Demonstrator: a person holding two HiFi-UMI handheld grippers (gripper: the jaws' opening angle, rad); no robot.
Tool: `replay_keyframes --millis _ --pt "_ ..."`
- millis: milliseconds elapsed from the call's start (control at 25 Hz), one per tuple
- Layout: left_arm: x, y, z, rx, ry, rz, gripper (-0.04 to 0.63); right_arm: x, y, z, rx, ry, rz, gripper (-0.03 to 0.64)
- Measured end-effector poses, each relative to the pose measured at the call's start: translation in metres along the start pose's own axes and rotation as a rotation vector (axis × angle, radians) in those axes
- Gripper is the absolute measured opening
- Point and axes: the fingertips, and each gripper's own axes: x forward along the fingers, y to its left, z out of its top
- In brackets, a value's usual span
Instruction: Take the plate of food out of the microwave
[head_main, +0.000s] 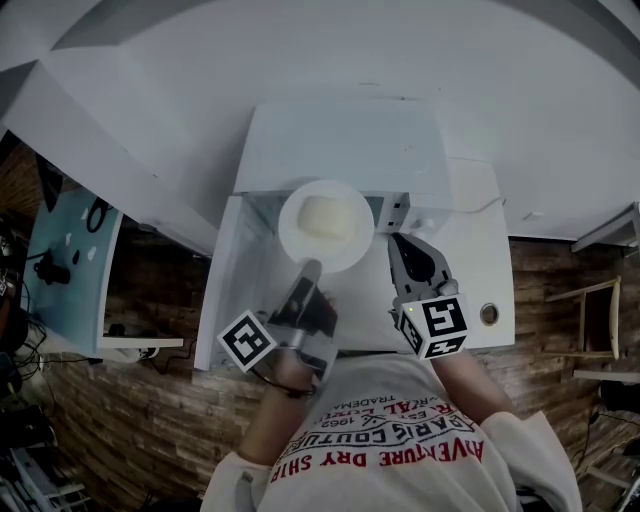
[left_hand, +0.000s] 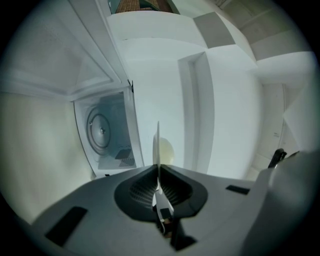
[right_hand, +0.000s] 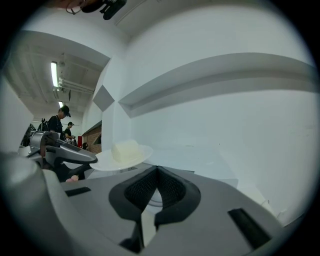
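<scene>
A white plate (head_main: 318, 232) carries a pale block of food (head_main: 327, 215) and hangs in front of the white microwave (head_main: 345, 140). My left gripper (head_main: 307, 272) is shut on the plate's near rim. In the left gripper view the plate (left_hand: 157, 145) stands edge-on between the jaws, with the food (left_hand: 167, 150) just to its right. The microwave's open cavity and its round turntable (left_hand: 101, 131) lie to the left behind it. My right gripper (head_main: 408, 250) hovers to the right of the plate, shut and empty. From the right gripper view the plate (right_hand: 102, 161) and food (right_hand: 125, 149) float to the left.
The microwave door (head_main: 232, 290) stands swung open on the left, beside my left gripper. A white counter (head_main: 480, 270) runs to the right of the microwave. A white wall rises behind. Two people (right_hand: 59, 119) stand far off in the right gripper view.
</scene>
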Motion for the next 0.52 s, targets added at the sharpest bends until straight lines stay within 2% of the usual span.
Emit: replay_keyframes --millis 520 --pt "0.0102 0.0034 0.0031 0.023 0.013 -0.003 0.017 0.0078 -0.0049 -0.0030 -0.001 0.012 -0.004 0.012"
